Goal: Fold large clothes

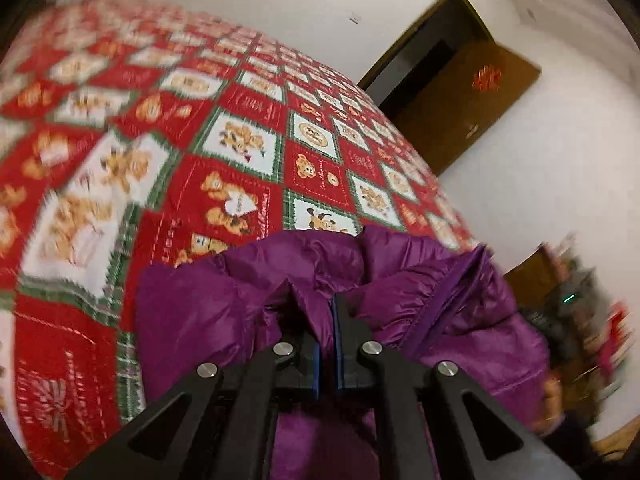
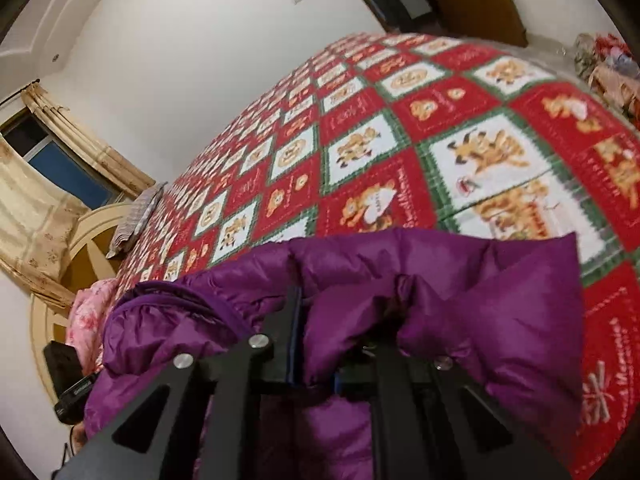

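L wrist view: purple puffer jacket (image 1: 400, 292) is bunched at the near edge of a bed w/ a red teddy-bear quilt (image 1: 200, 140). Left gripper (image 1: 327, 312) is clamped on a jacket fold, its 2 fingers nearly touching. A brown door (image 1: 460, 108) is seen behind.

R wrist view: the jacket (image 2: 500, 300) is draped over the right gripper (image 2: 320, 320), fabric pinched between its fingers. Curtain (image 2: 48, 200) is seen at left.

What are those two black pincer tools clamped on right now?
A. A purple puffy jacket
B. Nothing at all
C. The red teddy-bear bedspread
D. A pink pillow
A: in both wrist views purple puffy jacket fabric bunches between the fingers of the left gripper and the right gripper, above the bedspread.
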Tool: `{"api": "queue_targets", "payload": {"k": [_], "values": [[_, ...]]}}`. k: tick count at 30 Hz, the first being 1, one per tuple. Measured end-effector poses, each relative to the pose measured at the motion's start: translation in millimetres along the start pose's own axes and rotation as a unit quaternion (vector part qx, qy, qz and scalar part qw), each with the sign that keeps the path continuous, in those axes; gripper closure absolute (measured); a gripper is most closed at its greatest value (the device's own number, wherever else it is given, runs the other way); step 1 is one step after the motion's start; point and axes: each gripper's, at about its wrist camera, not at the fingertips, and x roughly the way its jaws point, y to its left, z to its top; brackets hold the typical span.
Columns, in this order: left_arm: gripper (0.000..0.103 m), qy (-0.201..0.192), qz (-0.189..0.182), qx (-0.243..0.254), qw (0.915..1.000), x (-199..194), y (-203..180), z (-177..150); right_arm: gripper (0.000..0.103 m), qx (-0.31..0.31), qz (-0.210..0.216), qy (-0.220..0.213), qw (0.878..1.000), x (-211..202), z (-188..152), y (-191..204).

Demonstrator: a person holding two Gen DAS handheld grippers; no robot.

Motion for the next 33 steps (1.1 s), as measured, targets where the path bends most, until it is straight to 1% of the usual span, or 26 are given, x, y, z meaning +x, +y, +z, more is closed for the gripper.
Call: {"api": "queue_targets", "payload": {"k": [2,3,4,5,6,7,8,9,10,11,12,13,14,15,16,18,21,22,24,25,27,28,29,30,31,33], "values": [[0.096,0.003,-0.040,-0.049,0.9980,-8,10,7,0.086,0.016,0.019,0.011,1.000,-3,3,-4],[0.088,0.003,-0.062,-0.072,0.9955,-15,15,11,0.077,0.038,0.048,0.017,0.998,-8,6,-11],[0.075,0.001,-0.072,-0.080,0.9942,-19,15,15,0.059,0.061,0.076,0.016,0.995,-15,8,-17],[0.065,-0.004,-0.085,-0.085,0.9928,-30,15,20,0.046,0.084,0.108,0.007,0.991,-25,10,-21],[0.039,-0.012,-0.089,-0.083,0.9925,-38,11,23,0.023,0.102,0.135,-0.010,0.986,-37,12,-23],[0.011,-0.027,-0.088,-0.079,0.9926,-49,7,28,0.007,0.108,0.145,-0.026,0.983,-49,14,-22],[0.005,-0.049,-0.078,-0.075,0.9929,-64,3,33,0.002,0.108,0.149,-0.052,0.982,-70,17,-20],[0.005,-0.066,-0.073,-0.075,0.9923,-76,1,36,0.001,0.101,0.146,-0.071,0.982,-86,18,-15],[0.005,-0.082,-0.070,-0.076,0.9912,-91,-1,41,0.002,0.084,0.141,-0.091,0.982,-106,20,-7],[0.005,-0.094,-0.058,-0.079,0.9907,-100,-3,43,0.004,0.072,0.120,-0.113,0.984,-118,19,2],[0.005,-0.112,-0.032,-0.075,0.9903,-111,-8,45,0.017,0.031,0.083,-0.119,0.989,-133,17,21],[0.005,-0.126,-0.005,-0.057,0.9904,-118,-18,44,0.031,-0.011,0.057,-0.113,0.992,-138,14,39],[0.005,-0.135,0.030,-0.018,0.9903,-120,-37,41,0.036,-0.056,0.030,-0.100,0.993,-136,8,59],[0.005,-0.133,0.059,0.022,0.9891,-114,-59,33,0.042,-0.089,0.009,-0.088,0.992,-130,2,75],[0.005,-0.123,0.076,0.053,0.9881,-105,-76,25,0.052,-0.123,-0.012,-0.075,0.990,-121,-7,93],[0.005,-0.103,0.092,0.101,0.9852,-76,-114,5,0.061,-0.184,-0.055,-0.054,0.980,-93,-24,129],[0.005,-0.081,0.103,0.146,0.9807,-33,-154,-23,0.065,-0.212,-0.092,-0.049,0.972,-52,-36,154],[0.005,-0.076,0.111,0.155,0.9788,-19,-162,-29,0.067,-0.216,-0.101,-0.049,0.970,-42,-39,154],[0.005,-0.069,0.131,0.174,0.9735,6,-171,-40,0.069,-0.216,-0.133,-0.047,0.966,-14,-40,153],[0.005,-0.067,0.142,0.182,0.9706,16,-170,-42,0.069,-0.215,-0.137,-0.044,0.966,-3,-45,146],[0.006,-0.065,0.180,0.203,0.9603,37,-171,-48,0.071,-0.207,-0.139,-0.034,0.968,17,-47,134],[0.006,-0.065,0.191,0.204,0.9579,42,-170,-49,0.071,-0.201,-0.144,-0.029,0.968,24,-48,129],[0.006,-0.059,0.199,0.203,0.9570,50,-165,-48,0.071,-0.192,-0.137,-0.023,0.971,28,-50,123],[0.006,-0.048,0.201,0.196,0.9586,57,-159,-48,0.071,-0.184,-0.132,-0.019,0.974,33,-52,116],[0.005,-0.041,0.204,0.188,0.9599,65,-152,-48,0.071,-0.182,-0.132,-0.019,0.974,35,-53,113],[0.005,-0.042,0.208,0.175,0.9615,71,-143,-48,0.071,-0.185,-0.136,-0.021,0.973,42,-55,112]]}}
